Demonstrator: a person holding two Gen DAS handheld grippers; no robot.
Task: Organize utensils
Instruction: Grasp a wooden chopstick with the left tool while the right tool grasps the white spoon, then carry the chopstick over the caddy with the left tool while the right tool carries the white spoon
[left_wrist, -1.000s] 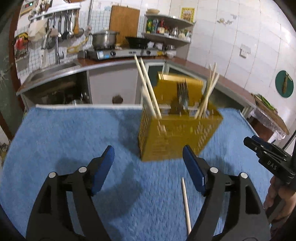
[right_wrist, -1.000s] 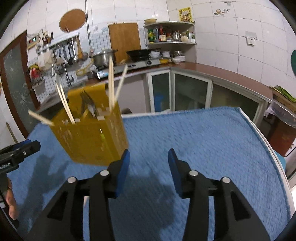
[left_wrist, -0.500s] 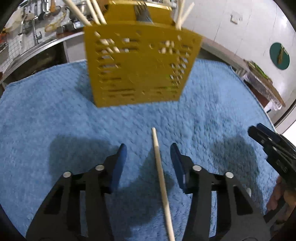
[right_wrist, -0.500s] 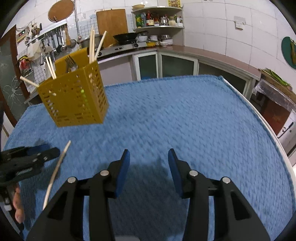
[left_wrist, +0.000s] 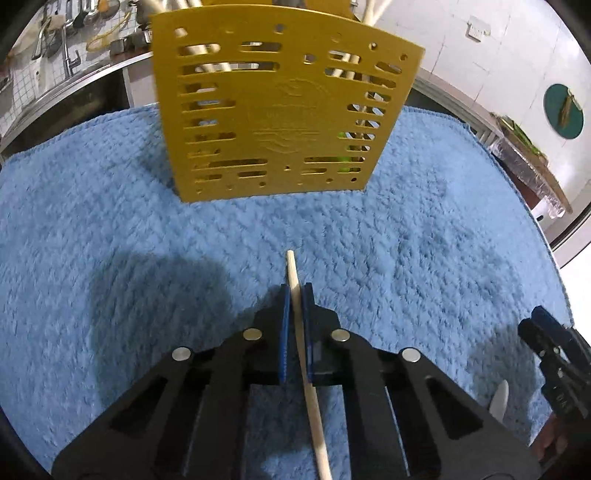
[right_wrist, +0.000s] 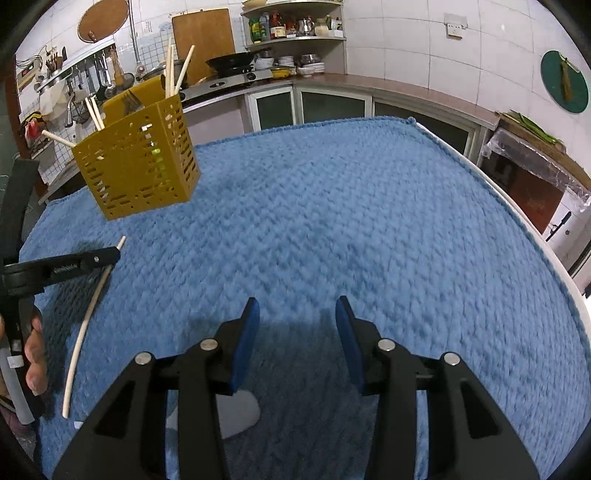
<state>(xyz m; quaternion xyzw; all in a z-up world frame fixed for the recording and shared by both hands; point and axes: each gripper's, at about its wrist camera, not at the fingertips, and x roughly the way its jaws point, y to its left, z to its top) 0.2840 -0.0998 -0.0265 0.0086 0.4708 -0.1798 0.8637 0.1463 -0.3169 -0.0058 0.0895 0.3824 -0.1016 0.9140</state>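
Towel (left_wrist: 110, 206): chopstick (left_wrist: 295, 280) points holderward (left_wrist: 280, 107)

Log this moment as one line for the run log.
left claw: shut on chopstick | right claw: open, idle | caddy: upright on towel

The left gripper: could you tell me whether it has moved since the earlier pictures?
Yes. The left gripper has advanced toward the yellow utensil holder, which now fills more of its view, and has shut on the chopstick lying on the blue towel.
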